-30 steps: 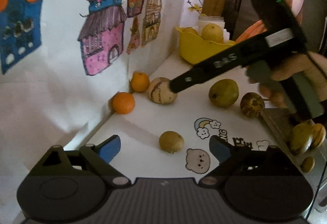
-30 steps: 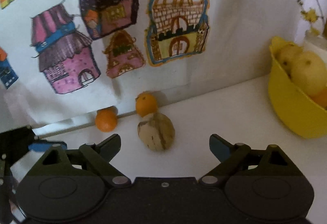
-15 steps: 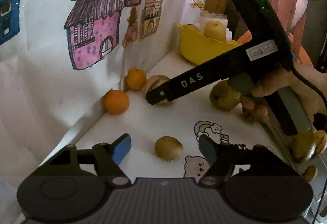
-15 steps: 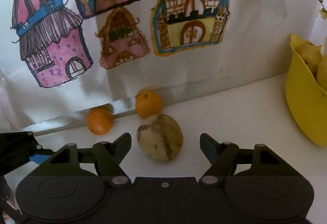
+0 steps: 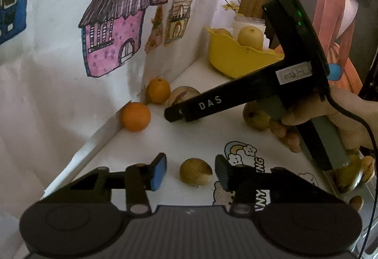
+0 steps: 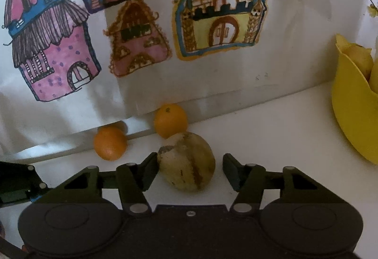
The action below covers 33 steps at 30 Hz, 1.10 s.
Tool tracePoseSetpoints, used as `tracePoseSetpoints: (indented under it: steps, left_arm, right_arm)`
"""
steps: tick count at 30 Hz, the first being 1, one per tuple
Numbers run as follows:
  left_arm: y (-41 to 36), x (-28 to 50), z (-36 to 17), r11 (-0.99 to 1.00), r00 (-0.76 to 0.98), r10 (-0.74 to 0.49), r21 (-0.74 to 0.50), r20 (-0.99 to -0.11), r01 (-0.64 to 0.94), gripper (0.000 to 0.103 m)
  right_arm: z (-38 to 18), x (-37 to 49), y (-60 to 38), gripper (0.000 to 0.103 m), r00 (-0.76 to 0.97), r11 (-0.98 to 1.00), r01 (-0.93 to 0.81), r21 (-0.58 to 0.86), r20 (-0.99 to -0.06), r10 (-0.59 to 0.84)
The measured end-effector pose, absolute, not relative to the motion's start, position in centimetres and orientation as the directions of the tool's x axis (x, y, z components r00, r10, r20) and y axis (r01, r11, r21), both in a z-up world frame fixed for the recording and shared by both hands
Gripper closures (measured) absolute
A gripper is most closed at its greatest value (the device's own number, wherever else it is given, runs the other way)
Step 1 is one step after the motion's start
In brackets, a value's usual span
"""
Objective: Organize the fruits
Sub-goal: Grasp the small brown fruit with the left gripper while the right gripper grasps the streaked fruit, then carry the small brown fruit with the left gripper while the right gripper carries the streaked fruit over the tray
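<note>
White bench [image 5: 189,138], hand-drawn house pictures [image 5: 113,30] pinned along the back wall, dim light. From the left wrist: the left gripper [image 5: 190,171] is closing its fingers around a small brown fruit [image 5: 195,171] near the front edge, blue pad [image 5: 158,171] one side, dark pad the other, slim gaps both sides, no squeeze yet. It looks light and firm, rough-skinned; taking it across its middle should do. Cartoon stickers [image 5: 238,152] sit beside it, flat, no bother. Two oranges [image 5: 136,116] rest against the back wall. Across the middle reaches the right gripper [image 5: 174,115], a hand [image 5: 319,117] on its handle, hiding part of a green-yellow fruit [image 5: 256,118]. A yellow bowl [image 5: 236,60] with pears stands in the far corner; more fruit crowds the right edge.

Over to the right wrist: the striped melon [image 6: 186,162] lies between closing fingers [image 6: 147,171], the left one about at its skin, the right one apart. Bigger, probably heavier, smooth rind, so it may slip; grip at the widest part. One orange [image 6: 170,123] sits touching or just behind it, likely to roll if nudged. The bowl's rim [image 6: 349,105] shows toward the right edge, the route clear.
</note>
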<state>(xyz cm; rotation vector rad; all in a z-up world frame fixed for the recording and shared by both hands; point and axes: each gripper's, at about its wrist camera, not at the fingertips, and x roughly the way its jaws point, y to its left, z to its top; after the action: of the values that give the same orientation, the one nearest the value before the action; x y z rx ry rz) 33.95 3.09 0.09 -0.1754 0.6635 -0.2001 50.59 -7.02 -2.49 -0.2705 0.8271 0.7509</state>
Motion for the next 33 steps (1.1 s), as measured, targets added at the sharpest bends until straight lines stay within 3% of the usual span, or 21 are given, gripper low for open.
tracePoseSetpoints:
  steps: [5, 33]
  left_arm:
    - [3.2, 33.9, 0.0, 0.962, 0.765, -0.255, -0.239, -0.592, 0.135, 0.070]
    - [3.1, 28.0, 1.7, 0.968, 0.755, -0.235, -0.221, -0.612, 0.122, 0.072]
  right_arm:
    - [-2.7, 50.3, -6.9, 0.051, 0.440, 0.714, -0.697, 0.071, -0.743, 0.504]
    - [1.2, 40.0, -12.2, 0.053, 0.434, 0.762, -0.621, 0.184, -0.729, 0.530]
